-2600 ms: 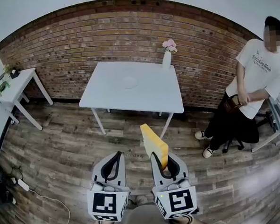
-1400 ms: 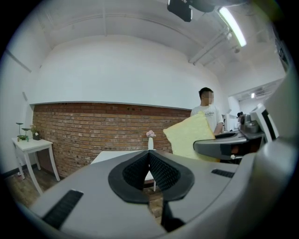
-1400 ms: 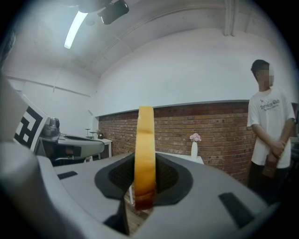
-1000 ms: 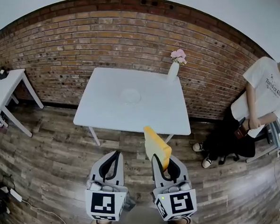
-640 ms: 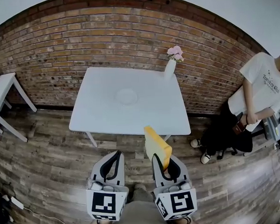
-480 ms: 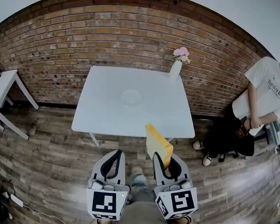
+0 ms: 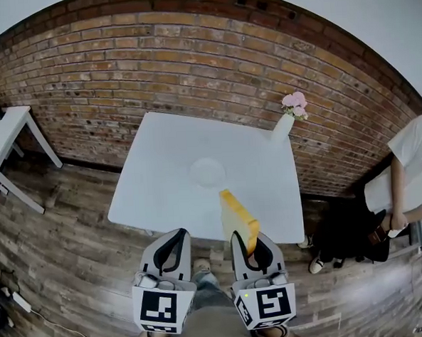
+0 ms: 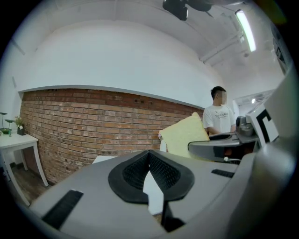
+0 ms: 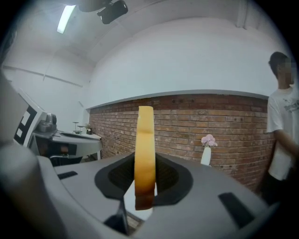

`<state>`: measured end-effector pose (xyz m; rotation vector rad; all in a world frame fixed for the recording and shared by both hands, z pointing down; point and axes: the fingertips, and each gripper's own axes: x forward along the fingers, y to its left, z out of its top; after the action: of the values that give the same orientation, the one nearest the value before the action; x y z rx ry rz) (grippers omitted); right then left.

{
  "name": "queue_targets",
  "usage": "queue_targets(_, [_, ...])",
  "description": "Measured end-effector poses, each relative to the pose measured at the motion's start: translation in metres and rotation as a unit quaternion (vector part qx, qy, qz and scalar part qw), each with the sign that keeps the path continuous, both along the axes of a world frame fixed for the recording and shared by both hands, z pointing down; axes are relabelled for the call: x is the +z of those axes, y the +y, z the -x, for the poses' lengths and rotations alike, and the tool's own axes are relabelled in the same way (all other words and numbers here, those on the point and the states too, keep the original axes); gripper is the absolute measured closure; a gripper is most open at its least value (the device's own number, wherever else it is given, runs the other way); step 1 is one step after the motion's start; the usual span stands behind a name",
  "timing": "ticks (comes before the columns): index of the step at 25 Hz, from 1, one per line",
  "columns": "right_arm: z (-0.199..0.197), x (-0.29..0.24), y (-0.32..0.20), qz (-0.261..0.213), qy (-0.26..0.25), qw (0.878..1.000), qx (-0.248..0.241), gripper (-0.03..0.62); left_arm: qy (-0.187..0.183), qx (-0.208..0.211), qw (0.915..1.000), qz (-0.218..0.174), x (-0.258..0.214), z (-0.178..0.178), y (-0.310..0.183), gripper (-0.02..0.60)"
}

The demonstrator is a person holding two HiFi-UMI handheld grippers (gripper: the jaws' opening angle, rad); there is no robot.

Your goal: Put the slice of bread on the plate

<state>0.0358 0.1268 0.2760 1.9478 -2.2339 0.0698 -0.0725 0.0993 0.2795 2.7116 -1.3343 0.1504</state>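
Right gripper [image 7: 248, 244] is pinching the slice of bread [image 7: 236, 216] by its lower end, so the slice stands upright on edge above the jaws, with its crust turned toward me in the right gripper view. Left gripper [image 7: 173, 245] has its jaws pressed together with nothing between them. As I judge it, the picking up is done and the putting down is not. The plate [image 7: 208, 172] sits bare near the middle of the white table [image 7: 156, 196]. From my head the bread shows in the air against the table's near part, short of the plate and apart from it. What is left for me is to carry the slice over the plate, lower it, lay it flat and let go
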Motion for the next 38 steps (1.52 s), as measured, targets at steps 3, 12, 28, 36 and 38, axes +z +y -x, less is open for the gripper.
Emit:
queue_targets(3, [-0.013,0.003,-0.041,0.01,-0.001,1.0,-0.011,0.502,-0.001,-0.013,0.9999,0.005,0.001,-0.012,-0.04,0.572])
queue_targets(12, [-0.052,0.016,-0.151,0.027,-0.003,0.998,-0.049,0.502,-0.01,-0.044,0.9989,0.015,0.008,-0.053,-0.145,0.572])
queue_targets(28, [-0.067,0.049,-0.211,0.067,-0.023,0.994,-0.082,0.502,-0.036,-0.052,0.9969,0.048,0.031,-0.081,-0.201,0.572])
queue_targets(36, [-0.072,0.064,-0.233,0.087,-0.024,0.993,-0.074,0.503,-0.056,-0.031,0.9962,0.059,0.038,-0.088,-0.221,0.572])
queue_targets(38, [-0.072,0.069,-0.24,0.09,-0.022,0.993,-0.073,0.503,-0.06,-0.027,0.9958,0.064,0.042,-0.089,-0.225,0.572])
